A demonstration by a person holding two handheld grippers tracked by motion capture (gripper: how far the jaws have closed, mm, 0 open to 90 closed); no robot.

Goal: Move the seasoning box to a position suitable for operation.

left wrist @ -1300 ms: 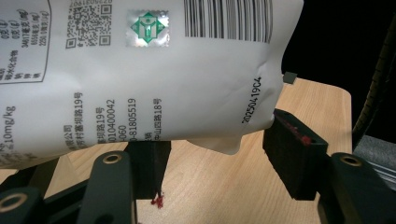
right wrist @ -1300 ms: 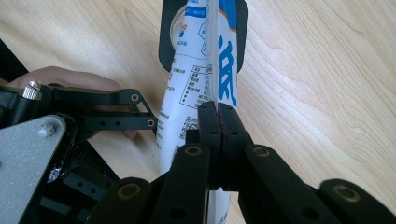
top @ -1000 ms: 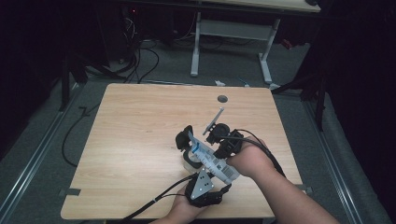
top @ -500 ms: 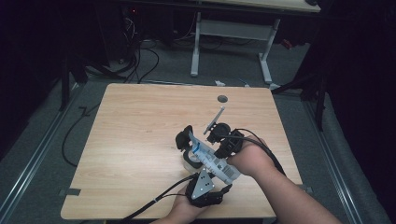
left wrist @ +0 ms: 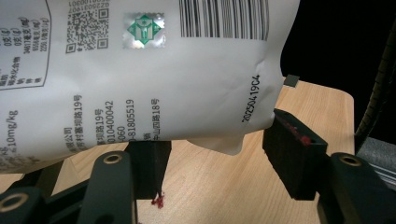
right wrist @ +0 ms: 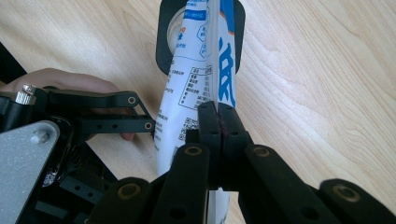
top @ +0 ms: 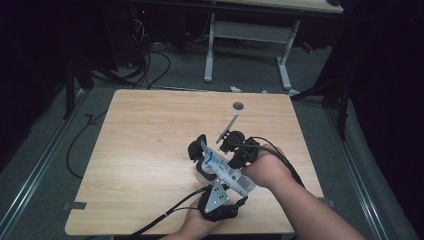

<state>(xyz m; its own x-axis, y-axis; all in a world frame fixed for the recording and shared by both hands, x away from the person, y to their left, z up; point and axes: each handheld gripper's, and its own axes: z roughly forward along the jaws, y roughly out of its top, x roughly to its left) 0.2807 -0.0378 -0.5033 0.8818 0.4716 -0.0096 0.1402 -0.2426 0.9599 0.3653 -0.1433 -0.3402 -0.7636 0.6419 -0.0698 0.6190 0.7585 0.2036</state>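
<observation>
The right gripper (right wrist: 218,122) pinches the bag (right wrist: 196,88) tight. The left gripper (left wrist: 212,156) hangs loose around it. Next, tip the bag over the cup (right wrist: 170,21) ahead, I think.

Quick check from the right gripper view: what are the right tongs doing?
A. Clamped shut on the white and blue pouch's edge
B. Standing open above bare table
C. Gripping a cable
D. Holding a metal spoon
A: the right tongs are pressed together on the pouch.

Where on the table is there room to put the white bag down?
The table's whole left half is bare wood, and so is the far strip by the round hole. The near right is crowded: both grippers, the bag and cables.
</observation>
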